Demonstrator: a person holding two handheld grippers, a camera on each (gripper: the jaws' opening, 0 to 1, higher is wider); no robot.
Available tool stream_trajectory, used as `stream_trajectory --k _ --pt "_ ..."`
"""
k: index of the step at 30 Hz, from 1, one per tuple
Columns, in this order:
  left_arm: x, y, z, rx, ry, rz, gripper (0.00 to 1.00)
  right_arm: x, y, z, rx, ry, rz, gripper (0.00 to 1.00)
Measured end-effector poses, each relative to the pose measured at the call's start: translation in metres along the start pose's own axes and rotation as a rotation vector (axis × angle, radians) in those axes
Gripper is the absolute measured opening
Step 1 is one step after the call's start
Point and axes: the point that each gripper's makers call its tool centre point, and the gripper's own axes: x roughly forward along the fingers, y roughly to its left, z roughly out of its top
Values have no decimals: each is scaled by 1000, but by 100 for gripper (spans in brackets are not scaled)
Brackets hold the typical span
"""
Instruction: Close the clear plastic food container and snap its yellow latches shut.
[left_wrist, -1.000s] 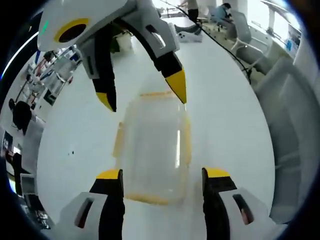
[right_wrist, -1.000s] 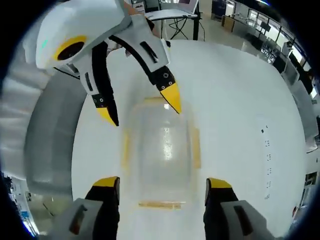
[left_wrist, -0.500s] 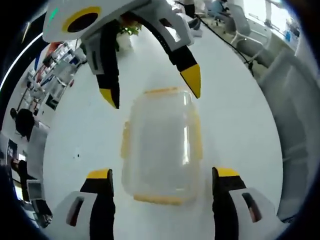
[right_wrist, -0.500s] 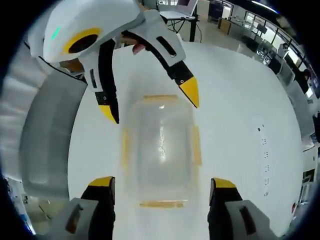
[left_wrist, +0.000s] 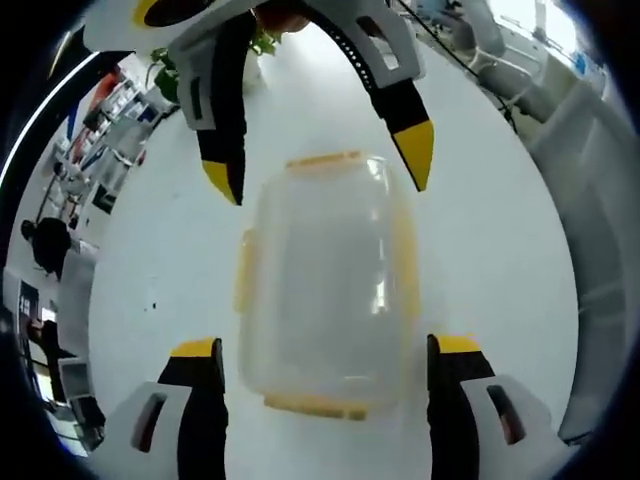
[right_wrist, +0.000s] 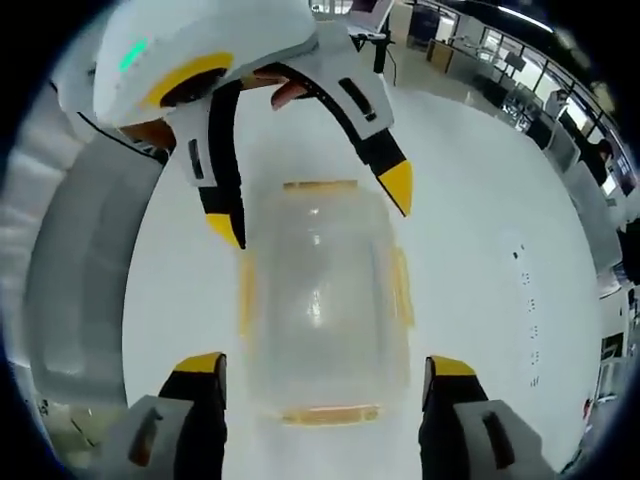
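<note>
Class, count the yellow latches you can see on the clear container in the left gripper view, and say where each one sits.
4. On the clear container: far latch at the top edge, near latch at the bottom edge, left latch and right latch along the long sides.

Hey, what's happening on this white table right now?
A person holds two grippers facing each other over a clear plastic container with yellow latches on a white table. The left gripper and right gripper are both open, jaws straddling opposite ends of the container, touching nothing.
</note>
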Motion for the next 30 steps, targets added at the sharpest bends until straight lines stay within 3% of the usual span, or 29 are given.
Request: stream_trajectory --k 8,12,15,30 --pt "8 -1 -2 10 14 6 81 11 -1 -9 -7 5 -35 80" --pt "13 1 -4 27 15 9 83 13 0 -9 24 -8 -41 78" --pt "16 -2 -6 20 27 -5 80 14 -5 -11 -6 2 -76 74" --pt "13 -3 -9 18 18 2 79 15 1 -4 18 -25 -62 74"
